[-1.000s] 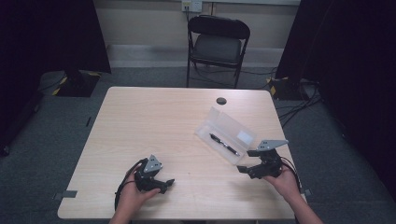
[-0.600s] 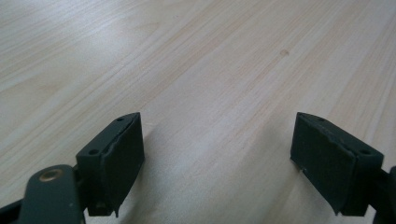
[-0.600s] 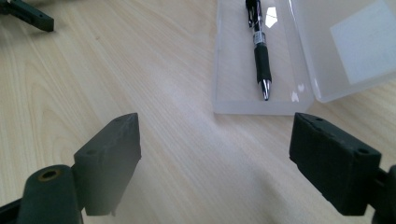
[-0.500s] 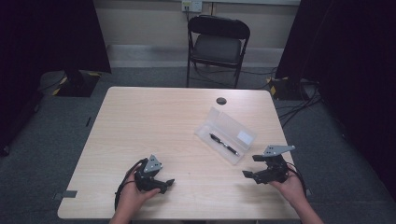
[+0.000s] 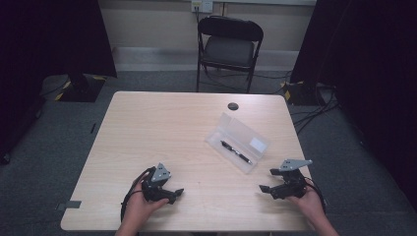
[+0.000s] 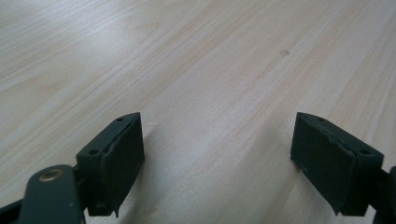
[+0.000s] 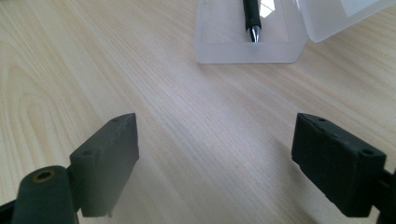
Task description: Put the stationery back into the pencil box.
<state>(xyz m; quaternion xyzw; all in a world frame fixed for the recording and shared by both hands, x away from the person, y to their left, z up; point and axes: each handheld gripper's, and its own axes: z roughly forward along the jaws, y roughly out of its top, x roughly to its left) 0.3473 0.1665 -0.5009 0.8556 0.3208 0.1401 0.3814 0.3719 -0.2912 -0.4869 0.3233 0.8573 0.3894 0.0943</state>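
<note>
A pale wood-grain bench (image 5: pixel 162 132) with rounded corners, seen from above; a clear plastic pen case (image 5: pixel 237 142) lies open on its right half, set at a slant, and serves as the landmark here; a black pen (image 5: pixel 236 152) with a silver tip lies inside the case's shallow tray, and the frosted lid folds back on the far side; beyond the case, near the bench's far edge, a small dark round disc (image 5: pixel 233 106) sits flat; left of the case the smooth bench surface is wide and bare; the left tool (image 5: pixel 173 193), well to the left of the case and nearer the person, rests by the near edge in a hand, jaws spread wide with nothing between them; the right tool (image 5: pixel 268 180), nearer than the case and toward the bench's right corner, is held in the other hand, jaws likewise wide apart and holding nothing, bare wood between it and the case's short end; past the bench a black folding chair (image 5: pixel 229 44) stands on grey carpet.
</note>
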